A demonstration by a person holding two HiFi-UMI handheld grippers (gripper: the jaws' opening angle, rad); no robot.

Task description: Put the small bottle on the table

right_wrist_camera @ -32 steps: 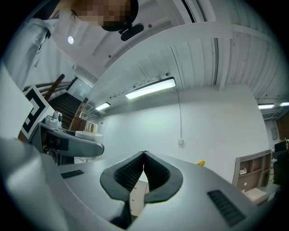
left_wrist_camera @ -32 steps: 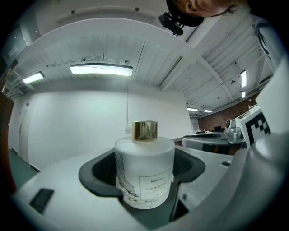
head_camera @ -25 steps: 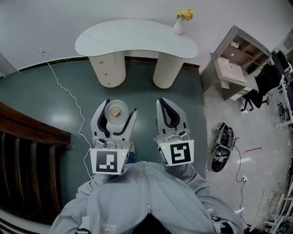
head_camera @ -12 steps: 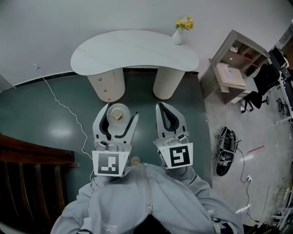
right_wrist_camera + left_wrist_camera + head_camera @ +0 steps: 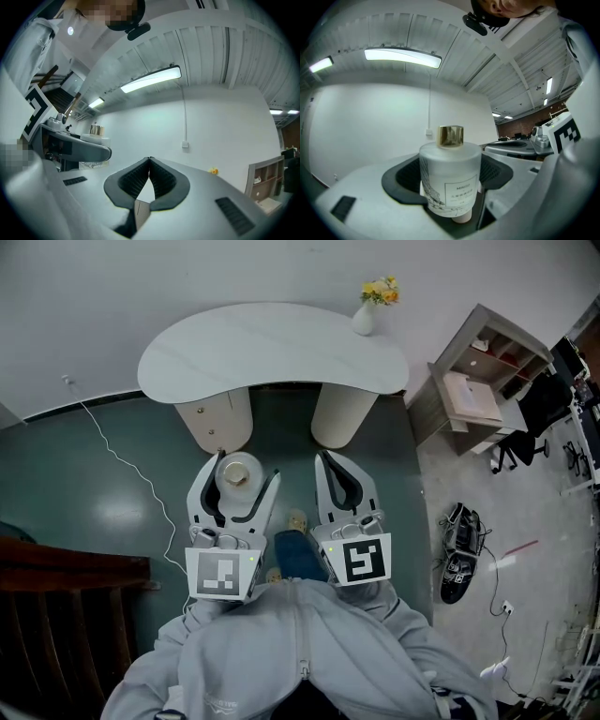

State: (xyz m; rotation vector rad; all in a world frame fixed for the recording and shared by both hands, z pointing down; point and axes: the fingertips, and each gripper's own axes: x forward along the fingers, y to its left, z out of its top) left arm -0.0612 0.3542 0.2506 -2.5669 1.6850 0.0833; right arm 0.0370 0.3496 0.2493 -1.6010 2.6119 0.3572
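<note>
A small frosted white bottle (image 5: 450, 180) with a gold cap stands upright between the jaws of my left gripper (image 5: 449, 173), which is shut on it. In the head view the bottle (image 5: 238, 472) shows from above inside the left gripper (image 5: 234, 486), held over the green floor just short of the white curved table (image 5: 272, 343). My right gripper (image 5: 333, 472) hovers beside it, shut, tips touching, with nothing held. The right gripper (image 5: 149, 174) view shows its dark pads pressed together and the bottle (image 5: 96, 136) off to the left.
A white vase of yellow flowers (image 5: 367, 304) stands at the table's far right end. Two rounded pedestals (image 5: 214, 415) support the table. A white cable (image 5: 122, 460) trails over the floor at left. A wooden shelf unit (image 5: 478, 371) stands at right, dark stairs (image 5: 66, 606) at lower left.
Both grippers and the bottle have come a little closer to the table. A leg and a shoe now show between the grippers.
</note>
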